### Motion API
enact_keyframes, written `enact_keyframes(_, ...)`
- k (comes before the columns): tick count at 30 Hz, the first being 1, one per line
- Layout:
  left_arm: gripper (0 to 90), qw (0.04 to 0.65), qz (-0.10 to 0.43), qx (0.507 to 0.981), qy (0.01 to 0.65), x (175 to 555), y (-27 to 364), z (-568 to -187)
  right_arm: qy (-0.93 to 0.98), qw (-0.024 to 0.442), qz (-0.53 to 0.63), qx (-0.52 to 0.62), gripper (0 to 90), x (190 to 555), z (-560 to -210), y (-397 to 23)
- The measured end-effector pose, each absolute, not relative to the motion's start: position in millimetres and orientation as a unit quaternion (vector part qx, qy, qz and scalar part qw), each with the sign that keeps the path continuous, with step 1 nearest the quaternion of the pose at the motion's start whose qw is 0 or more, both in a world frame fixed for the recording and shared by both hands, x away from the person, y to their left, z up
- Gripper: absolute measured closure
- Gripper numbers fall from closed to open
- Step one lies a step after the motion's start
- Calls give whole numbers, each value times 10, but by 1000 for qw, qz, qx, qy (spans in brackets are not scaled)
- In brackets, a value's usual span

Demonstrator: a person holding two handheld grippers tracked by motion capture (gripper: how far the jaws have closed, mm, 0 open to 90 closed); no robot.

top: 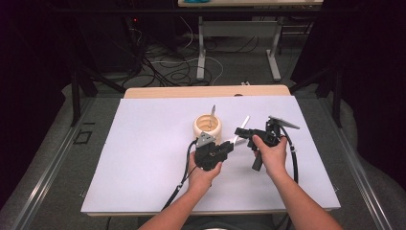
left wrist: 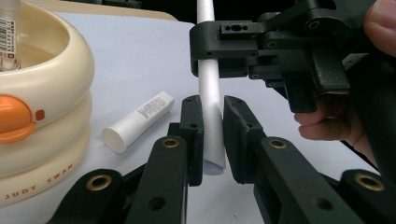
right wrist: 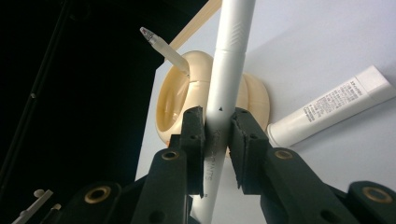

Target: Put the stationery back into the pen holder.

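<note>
Holder (left wrist: 42, 116) reads "JUDY SWAN"; both tools (left (left wrist: 212, 140), right (right wrist: 217, 140)) clamp white pen (left wrist: 210, 93).

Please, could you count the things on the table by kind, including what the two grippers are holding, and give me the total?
White pen, held by both the left gripper and the right gripper: 1
White tube lying on the table: 1
Cream ring-shaped holder: 1
Clear-tipped stick standing in the holder: 1
Total: 4
</note>
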State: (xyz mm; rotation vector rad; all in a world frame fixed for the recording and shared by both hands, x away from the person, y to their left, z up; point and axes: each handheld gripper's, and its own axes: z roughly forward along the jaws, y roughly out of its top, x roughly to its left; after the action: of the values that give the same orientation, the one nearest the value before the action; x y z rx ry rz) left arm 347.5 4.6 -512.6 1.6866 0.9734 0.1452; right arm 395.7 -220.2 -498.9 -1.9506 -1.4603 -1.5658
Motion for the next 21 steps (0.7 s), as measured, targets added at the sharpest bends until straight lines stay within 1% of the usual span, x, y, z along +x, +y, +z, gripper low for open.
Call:
enact_keyframes(3,785,560,62,717,411,3482,42,-5126,-500,134,-536,-667,782,3955,-4976,-2214)
enact_keyframes(9,784,557,62,718,412,3487,28,-5101,-490,128,-551,-664,790,3969,-4989,-2206)
enact_keyframes(10,784,553,61,722,411,3492,31,-5088,-484,135,-546,-670,791,3965,-4964,-2202)
enact_keyframes(11,783,552,60,723,411,3495,31,-5080,-490,132,-540,-671,791,3962,-4957,-2211)
enact_keyframes(12,781,552,58,723,411,3499,29,-5072,-505,147,-527,-668,791,3954,-4932,-2244)
enact_keyframes(13,774,552,59,723,412,3502,26,-5068,-509,141,-534,-660,791,3958,-4944,-2250)
enact_keyframes(15,739,545,57,731,408,3516,37,-5049,-508,147,-528,-665,792,3956,-4912,-2252)
enact_keyframes(16,723,544,60,730,408,3518,31,-5045,-486,130,-548,-668,791,3966,-4921,-2208)
enact_keyframes(17,706,540,61,734,408,3523,34,-5035,-473,131,-564,-664,791,3977,-4920,-2186)
enact_keyframes(18,688,535,61,738,407,3528,44,-5022,-503,138,-528,-670,791,3961,-4872,-2232)
enact_keyframes(19,674,533,63,739,408,3534,49,-5014,-514,127,-518,-672,791,3962,-4852,-2242)
enact_keyframes(20,659,531,67,738,410,3544,55,-4999,-497,124,-539,-668,791,3975,-4864,-2213)
enact_keyframes(21,643,527,67,741,411,3549,71,-4981,-507,126,-534,-665,791,3978,-4842,-2225)
